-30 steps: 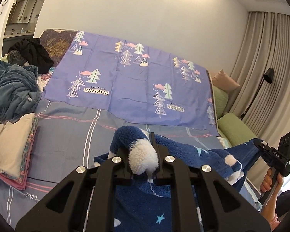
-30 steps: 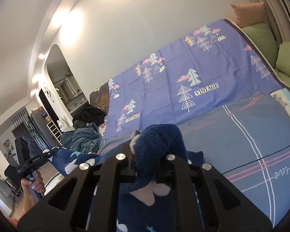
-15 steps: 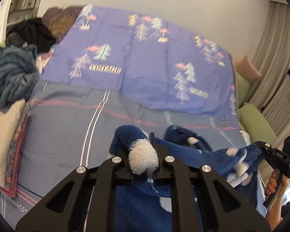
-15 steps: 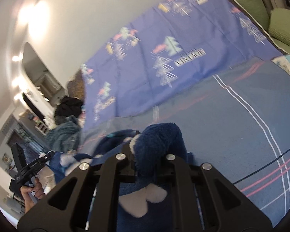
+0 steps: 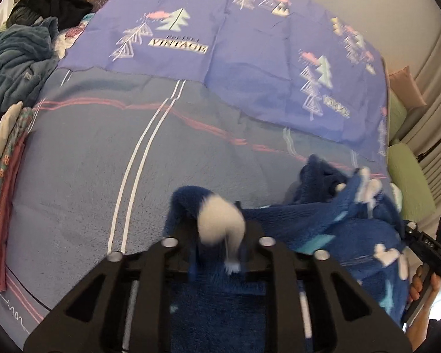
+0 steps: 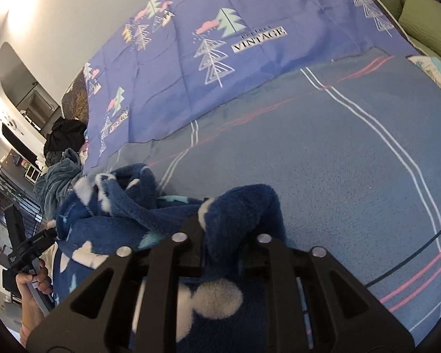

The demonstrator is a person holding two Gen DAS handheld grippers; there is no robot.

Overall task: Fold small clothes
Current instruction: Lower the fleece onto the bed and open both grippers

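A dark blue fleece garment (image 5: pixel 338 235) with white and light blue shapes hangs between my two grippers over the bed. My left gripper (image 5: pixel 219 235) is shut on one corner of it, a blue and white tuft bulging between the jaws. My right gripper (image 6: pixel 223 232) is shut on the other corner, a blue fold (image 6: pixel 244 209) bunched between the jaws. The far end of the garment (image 6: pixel 111 197) is flung forward and blurred above the grey striped blanket (image 5: pixel 103 161). Each gripper shows in the other's view, the right (image 5: pixel 426 247) and the left (image 6: pixel 26 247).
A purple sheet (image 5: pixel 235 44) with tree prints covers the far bed. A folded stack (image 5: pixel 0 161) and a heap of blue and black clothes (image 5: pixel 17 53) lie at the left. Green cushions (image 5: pixel 408 182) and curtains are at the right.
Both grippers have tipped down toward the bed and moved forward. The garment's free end has swung out over the grey blanket.
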